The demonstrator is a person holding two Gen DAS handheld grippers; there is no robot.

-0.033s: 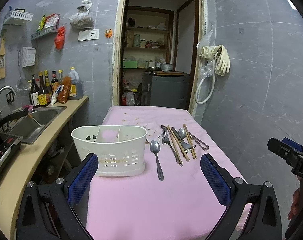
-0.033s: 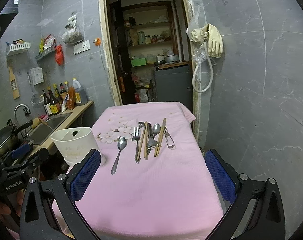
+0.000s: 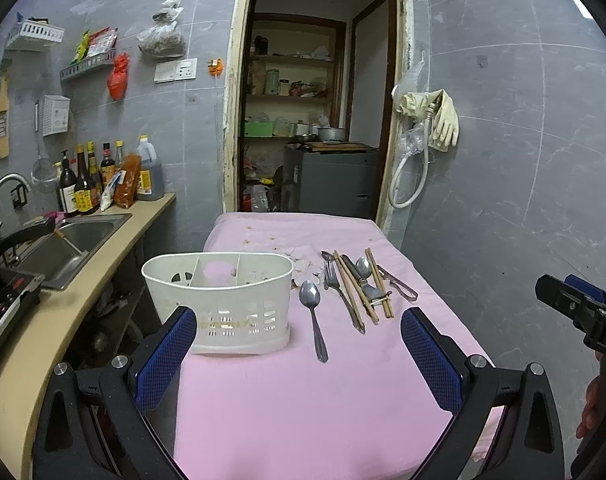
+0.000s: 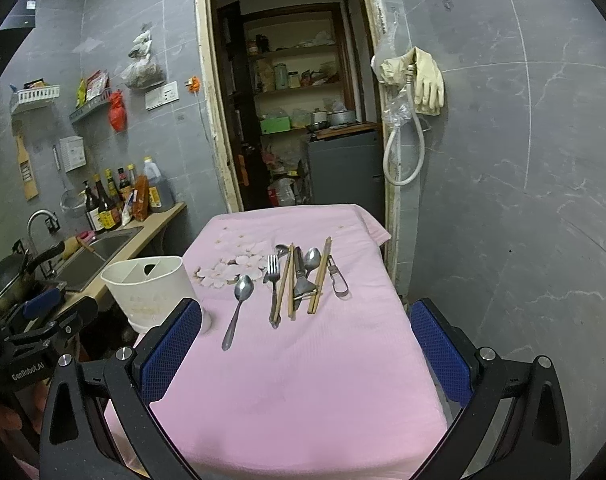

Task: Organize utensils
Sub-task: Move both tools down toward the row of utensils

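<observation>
Both grippers wide apart, nothing between the pads. Left gripper (image 3: 297,356) hovers over near edge of the pink tablecloth (image 3: 303,408), left pad in front of the caddy's near-left corner, no contact visible. Right gripper (image 4: 305,354) same: spread wide, above near part of the cloth, holding nothing. Each unit shows at the edge of the other's view, well apart.

White plastic utensil caddy (image 3: 223,300) stands upright at the table's left edge, slotted wall facing the cam, dividers inside; w/ this angle can't tell if anything's in the compartments.

Lone spoon (image 3: 314,316) lies just right of the caddy, bowl far, handle near, not touching it. Further right, a loose pile: fork (image 3: 339,292), wooden chopsticks (image 3: 357,288) crossing over it, second spoon (image 3: 363,268), and a metal peeler (image 3: 399,286) at the far-right end. Pieces overlap; exact count under the sticks unclear.

Bkgd: counter on the left w/ sink (image 3: 69,240), sauce bottles (image 3: 87,188) by the wall. Open doorway at the far end w/ pantry shelves (image 3: 295,92). Rubber gloves (image 3: 439,120) hang on the right wall next to a hose.
</observation>
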